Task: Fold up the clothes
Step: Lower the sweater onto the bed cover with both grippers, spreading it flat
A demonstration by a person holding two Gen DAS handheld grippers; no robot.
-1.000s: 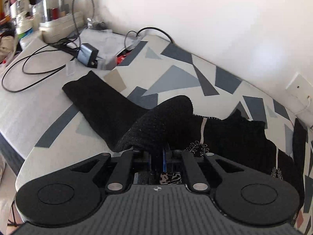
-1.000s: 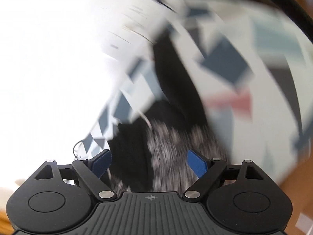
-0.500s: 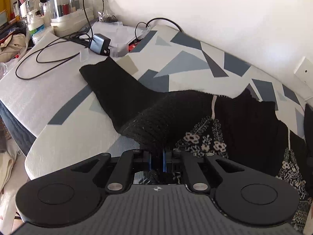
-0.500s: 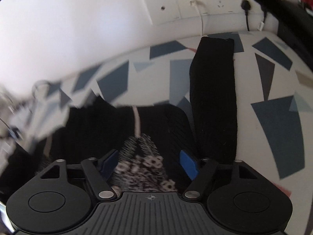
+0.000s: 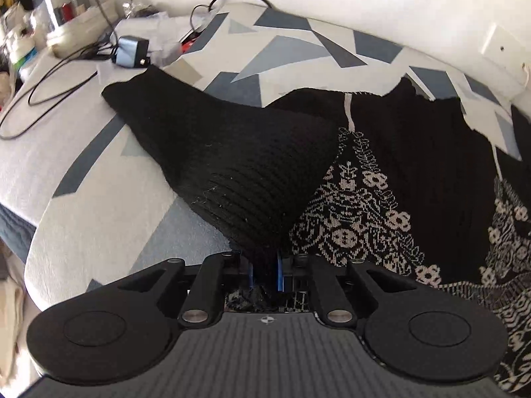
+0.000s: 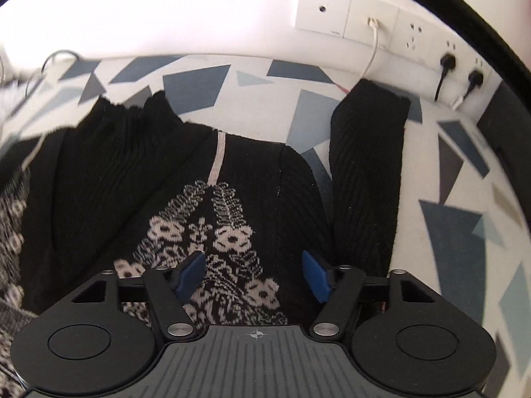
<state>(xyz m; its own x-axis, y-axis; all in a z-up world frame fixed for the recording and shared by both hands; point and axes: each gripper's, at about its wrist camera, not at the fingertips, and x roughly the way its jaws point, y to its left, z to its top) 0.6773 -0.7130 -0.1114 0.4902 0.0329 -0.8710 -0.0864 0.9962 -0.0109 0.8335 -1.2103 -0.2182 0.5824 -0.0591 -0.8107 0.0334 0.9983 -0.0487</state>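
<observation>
A black knitted sweater (image 5: 415, 152) with a white patterned front lies spread on a bed with a grey and blue triangle-print cover (image 5: 298, 46). My left gripper (image 5: 264, 273) is shut on the sweater's left sleeve (image 5: 232, 159) and holds its fabric bunched and lifted toward me. In the right wrist view the sweater's body (image 6: 199, 205) lies below my right gripper (image 6: 252, 277), which is open and empty over the patterned part. The other sleeve (image 6: 365, 172) lies straight toward the wall.
Black cables (image 5: 49, 93), a charger block (image 5: 131, 51) and containers (image 5: 59, 13) sit at the bed's far left. A wall socket strip with plugged cables (image 6: 398, 33) runs behind the bed. The bed's edge (image 5: 39, 238) drops off at the left.
My left gripper has pulled the sleeve nearer and across the sweater, showing more of the pattern. My right gripper has swung round from a blurred view and settled low over the sweater's body.
</observation>
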